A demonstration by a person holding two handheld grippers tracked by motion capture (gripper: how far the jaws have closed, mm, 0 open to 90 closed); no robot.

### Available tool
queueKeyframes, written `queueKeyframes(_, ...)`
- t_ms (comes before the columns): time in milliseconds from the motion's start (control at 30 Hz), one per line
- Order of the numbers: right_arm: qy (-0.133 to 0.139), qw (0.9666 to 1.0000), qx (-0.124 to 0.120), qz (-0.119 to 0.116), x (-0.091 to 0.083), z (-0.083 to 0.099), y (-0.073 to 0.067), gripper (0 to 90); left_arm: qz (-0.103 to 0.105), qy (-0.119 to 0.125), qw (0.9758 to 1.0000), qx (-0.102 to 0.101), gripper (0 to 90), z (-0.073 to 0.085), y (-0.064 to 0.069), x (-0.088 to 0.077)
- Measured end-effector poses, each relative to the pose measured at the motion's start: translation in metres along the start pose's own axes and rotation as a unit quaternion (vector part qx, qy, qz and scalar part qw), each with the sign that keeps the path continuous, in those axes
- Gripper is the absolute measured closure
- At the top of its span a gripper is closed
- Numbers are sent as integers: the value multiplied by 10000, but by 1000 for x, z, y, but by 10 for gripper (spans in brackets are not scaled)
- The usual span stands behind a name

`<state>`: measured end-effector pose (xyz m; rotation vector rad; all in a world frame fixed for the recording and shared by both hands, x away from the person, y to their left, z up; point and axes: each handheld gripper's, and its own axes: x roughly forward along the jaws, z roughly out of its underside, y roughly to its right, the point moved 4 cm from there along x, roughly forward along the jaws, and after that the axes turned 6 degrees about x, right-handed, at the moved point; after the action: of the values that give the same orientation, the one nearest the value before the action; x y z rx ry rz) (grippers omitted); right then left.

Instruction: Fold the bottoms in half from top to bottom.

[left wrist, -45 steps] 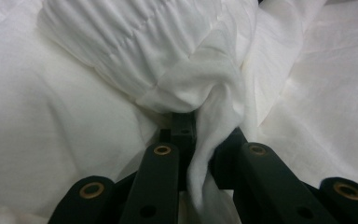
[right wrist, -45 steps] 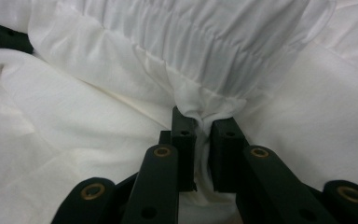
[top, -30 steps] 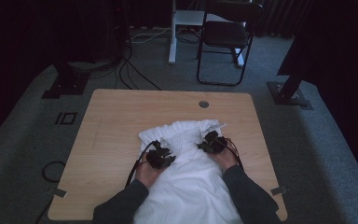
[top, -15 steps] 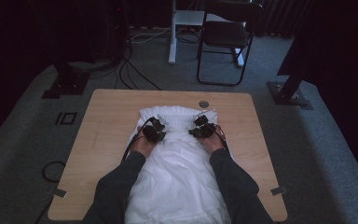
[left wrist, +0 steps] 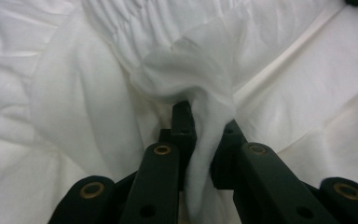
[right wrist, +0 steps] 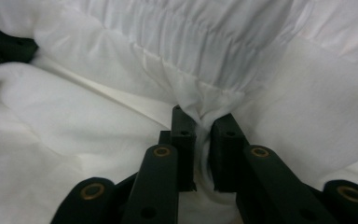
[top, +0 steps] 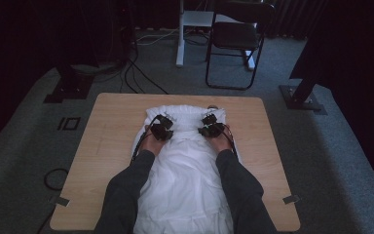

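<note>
A white cloth (top: pixel 185 165) lay spread down the middle of the table (top: pixel 102 161), reaching from the near edge, between the person's sleeves, to just short of the far edge. Its far end carried a gathered, pleated band (top: pixel 187 113).

The left gripper (top: pixel 161 127) sat on the cloth's far left part, just near of that band. In the left gripper view its jaws were closed narrow on a bunched fold of the cloth (left wrist: pixel 200 121), which rose between them and puffed out above the tips. The right gripper (top: pixel 211 126) sat level with it on the far right part of the cloth, the two well apart with bare cloth between. In the right gripper view the jaws were likewise pinched on a small tuck of cloth (right wrist: pixel 200 109) right at the near edge of the pleated band (right wrist: pixel 200 42).

Both hands rested on the cloth behind the grippers. A dark chair (top: pixel 233 44) stood on the floor beyond the table's far edge.
</note>
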<state>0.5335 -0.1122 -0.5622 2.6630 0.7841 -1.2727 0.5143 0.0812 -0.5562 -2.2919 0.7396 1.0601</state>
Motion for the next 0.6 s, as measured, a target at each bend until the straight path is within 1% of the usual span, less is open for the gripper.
queueKeyframes(33,94,9999,48,-70,-4,-1,0,824,47,68,9999,-103,834,-1,-2,-4)
queueKeyframes(67,254,9994,122,-184,-11,-3,0,827,48,335,9993,-138,838,-5,-5,-17)
queueKeyframes(100,254,9994,122,-184,-11,-3,0,827,48,335,9993,-138,839,-5,-5,-17)
queueKeyframes(133,443,9985,163,-274,-19,-6,0,827,48,335,9993,-138,839,-5,-5,-17)
queueKeyframes(167,443,9985,163,-274,-19,-6,0,827,103,819,9963,-223,839,-12,-10,-41)
queueKeyframes(200,841,9953,150,-461,-42,-14,0,829,135,1046,9941,-238,840,-16,-12,-53)
queueKeyframes(267,1143,9921,-6,-520,-64,-22,-2,829,143,1463,9889,-236,840,-24,-14,-77)
queueKeyframes(300,1285,9902,-90,-530,-75,-26,-3,830,160,1603,9868,-187,841,-28,-13,-89)
queueKeyframes(367,1537,9864,-267,-511,-99,-36,-6,832,116,1857,9825,-41,840,-37,-9,-111)
queueKeyframes(400,1793,9818,-410,-471,-123,-45,-9,832,106,2024,9792,37,840,-41,-6,-123)
queueKeyframes(433,1793,9818,-410,-471,-123,-45,-9,832,108,2136,9768,97,840,-45,-3,-134)
queueKeyframes(500,2035,9766,-482,-497,-146,-51,-10,832,125,2397,9705,239,840,-50,5,-156)
queueKeyframes(567,2202,9722,-548,-580,-166,-54,-12,832,165,2579,9652,394,840,-51,14,-174)
queueKeyframes(600,2245,9707,-577,-632,-174,-53,-13,832,187,2613,9639,485,840,-49,18,-181)
